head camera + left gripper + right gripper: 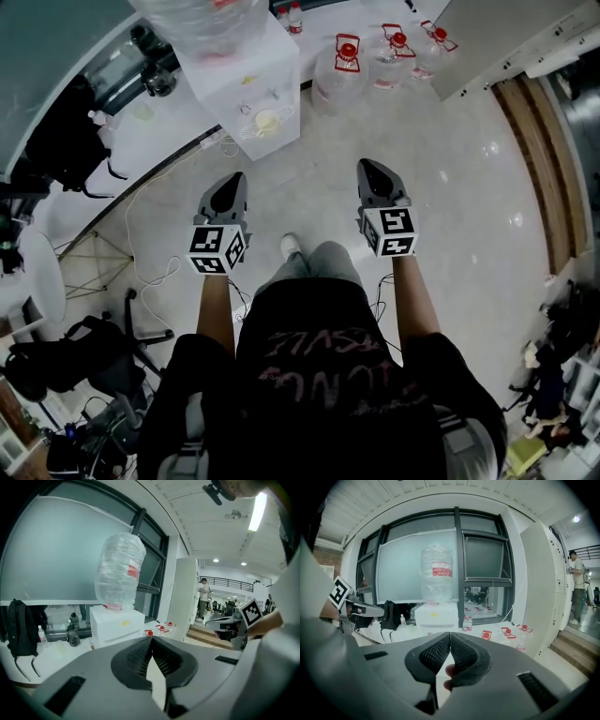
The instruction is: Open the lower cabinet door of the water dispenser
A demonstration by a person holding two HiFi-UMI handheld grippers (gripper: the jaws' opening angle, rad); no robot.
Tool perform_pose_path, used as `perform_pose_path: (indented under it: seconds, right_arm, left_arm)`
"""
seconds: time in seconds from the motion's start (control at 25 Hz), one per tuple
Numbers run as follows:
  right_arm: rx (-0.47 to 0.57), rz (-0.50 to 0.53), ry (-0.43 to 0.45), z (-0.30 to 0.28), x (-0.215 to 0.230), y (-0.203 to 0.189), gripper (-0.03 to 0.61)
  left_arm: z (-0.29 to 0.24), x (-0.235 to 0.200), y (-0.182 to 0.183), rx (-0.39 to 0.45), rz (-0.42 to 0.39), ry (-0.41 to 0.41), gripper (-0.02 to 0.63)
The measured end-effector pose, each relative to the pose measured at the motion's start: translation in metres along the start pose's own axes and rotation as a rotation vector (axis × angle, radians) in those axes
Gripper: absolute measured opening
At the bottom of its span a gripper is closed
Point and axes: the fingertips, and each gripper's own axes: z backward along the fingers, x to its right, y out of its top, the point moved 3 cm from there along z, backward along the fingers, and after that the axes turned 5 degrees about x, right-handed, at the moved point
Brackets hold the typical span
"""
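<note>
Dispenser and grippers before any contact. We take as the centre the white, box-shaped water dispenser [246, 89], topped by a clear inverted plastic bottle [120, 569], which stands against the window wall at the far side of the pale glossy floor [450, 187]. Its lower cabinet door cannot be made out: the head view looks down on the top and taps, and each gripper view hides the lower front behind that gripper's own body. Clear plastic water jugs [349, 61] with red caps stand just to the right of the dispenser, and a black backpack [18, 625] hangs to its left. The grey left gripper [231, 187] and grey right gripper [373, 178], each bearing a marker cube, are held side by side ahead of the person, well apart from the dispenser, with bare floor between. The jaws of both are together at the tips, with nothing between them. We judge the task not yet begun: the distance must be closed, a gripper lowered to the door, its edge or handle found, and the door swung outward.
</note>
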Motion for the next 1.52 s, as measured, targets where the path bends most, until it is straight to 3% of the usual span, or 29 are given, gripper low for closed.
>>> perform_pose_path:
  seconds: [0.44, 0.68, 0.96, 1.52]
  right_arm:
    - [-0.018, -0.035, 0.006, -0.077, 0.020, -0.029, 0.015]
    - [-0.053, -0.039, 0.034, -0.135, 0.037, -0.058, 0.017]
    - [-0.081, -0.030, 0.068, -0.195, 0.045, -0.113, 0.020]
    - [-0.101, -0.048, 0.120, -0.300, 0.064, -0.241, 0.020]
  left_arm:
    - [-0.063, -0.026, -0.036, -0.076, 0.020, -0.036, 0.012]
    - [-0.105, -0.053, -0.065, -0.089, 0.055, 0.007, 0.012]
    - [-0.144, -0.090, -0.125, -0.105, 0.098, 0.068, 0.012]
    - [-0.217, -0.145, -0.256, -0.117, 0.110, 0.150, 0.012]
